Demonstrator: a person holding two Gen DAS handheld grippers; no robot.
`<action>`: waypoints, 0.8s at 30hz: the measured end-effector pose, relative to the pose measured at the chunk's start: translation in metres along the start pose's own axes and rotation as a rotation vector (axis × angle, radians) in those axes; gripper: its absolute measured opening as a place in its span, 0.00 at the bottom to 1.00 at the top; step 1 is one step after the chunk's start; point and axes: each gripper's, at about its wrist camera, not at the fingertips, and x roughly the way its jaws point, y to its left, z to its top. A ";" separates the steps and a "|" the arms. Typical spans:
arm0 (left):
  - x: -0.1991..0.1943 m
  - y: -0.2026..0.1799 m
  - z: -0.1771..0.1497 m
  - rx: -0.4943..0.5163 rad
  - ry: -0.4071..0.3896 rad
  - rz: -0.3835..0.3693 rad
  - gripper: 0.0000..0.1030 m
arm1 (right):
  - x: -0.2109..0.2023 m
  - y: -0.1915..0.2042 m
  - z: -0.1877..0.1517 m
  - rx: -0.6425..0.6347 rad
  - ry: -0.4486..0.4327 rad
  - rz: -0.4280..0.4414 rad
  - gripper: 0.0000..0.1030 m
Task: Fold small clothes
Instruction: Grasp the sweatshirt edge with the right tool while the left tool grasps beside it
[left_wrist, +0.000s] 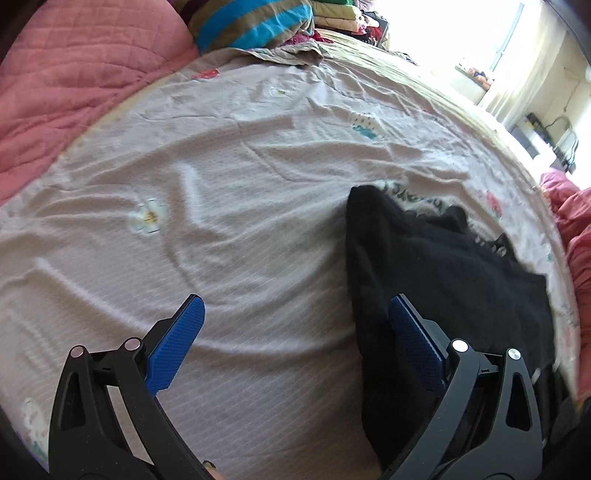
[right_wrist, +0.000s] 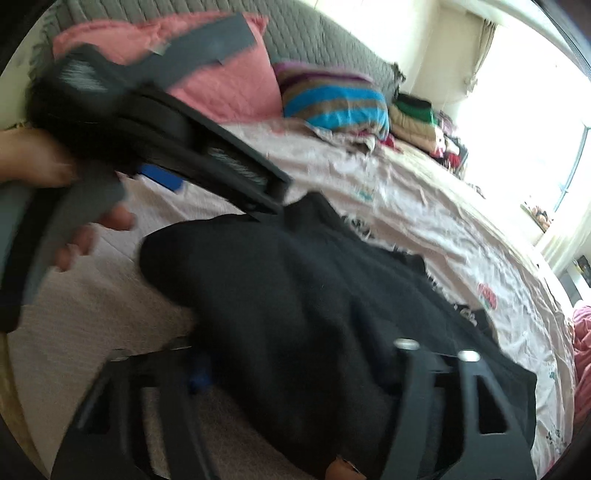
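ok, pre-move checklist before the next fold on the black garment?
1. Left gripper jaws apart, nothing held: ok.
2. Black knit garment lying on the pale floral bedsheet: ok.
3. Garment spread flat: not ok, bunched with a ragged far edge.
4. Right gripper jaw state: cannot tell, garment covers the fingertips and the view is blurred.
5. Left gripper clear of the garment: not ok, one blue finger pad is over its near edge.
6. Bare sheet to the left for folding: ok.
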 end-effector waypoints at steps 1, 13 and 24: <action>0.003 -0.001 0.004 -0.023 0.020 -0.039 0.91 | -0.003 -0.001 0.000 0.005 -0.008 0.020 0.25; 0.018 -0.036 0.013 -0.112 0.078 -0.183 0.91 | -0.044 -0.024 -0.003 0.063 -0.110 -0.008 0.09; -0.019 -0.121 0.016 -0.018 -0.010 -0.330 0.28 | -0.090 -0.074 -0.033 0.257 -0.197 -0.073 0.07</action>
